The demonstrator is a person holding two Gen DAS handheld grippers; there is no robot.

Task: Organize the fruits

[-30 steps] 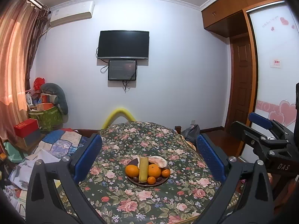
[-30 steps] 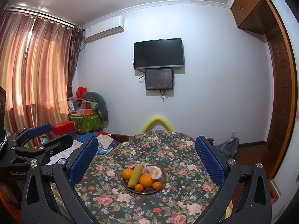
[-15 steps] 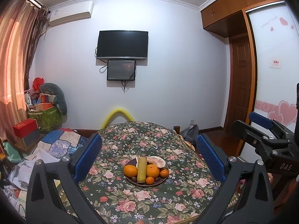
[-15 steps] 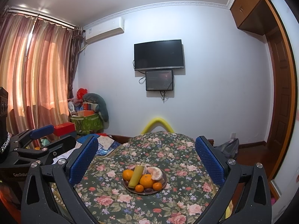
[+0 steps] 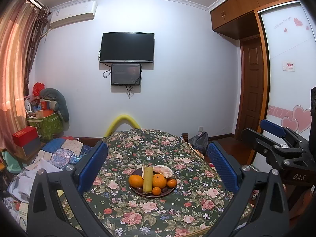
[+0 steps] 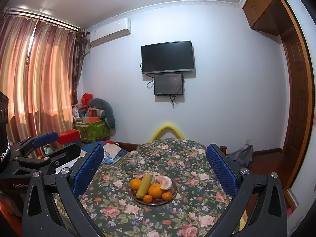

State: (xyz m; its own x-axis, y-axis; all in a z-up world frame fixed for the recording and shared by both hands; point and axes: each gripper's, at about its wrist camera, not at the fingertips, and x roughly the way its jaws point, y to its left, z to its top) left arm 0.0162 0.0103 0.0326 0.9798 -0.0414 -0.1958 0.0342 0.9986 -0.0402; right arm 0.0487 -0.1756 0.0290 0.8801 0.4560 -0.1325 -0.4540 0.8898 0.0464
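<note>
**Fruit plate waits, both grippers held back**

The plate [image 5: 152,194] of fruit sits near the middle of the floral tablecloth [image 5: 138,150]: oranges [image 5: 159,181], a yellow-green stalk [image 5: 148,179] lying across them, a peeled pomelo piece [image 5: 163,171] at the far side, and dark small fruits I cannot identify.

The left gripper [image 5: 158,165] and right gripper [image 6: 155,166] are both spread wide, holding nothing, well short of the plate.

The likely risk: the fruits are piled touching, so closing on one orange may nudge its neighbours off the shallow rim.

The left view shows the wardrobe door [image 5: 286,79]; the right view shows far more of the curtains [image 6: 35,75].
</note>
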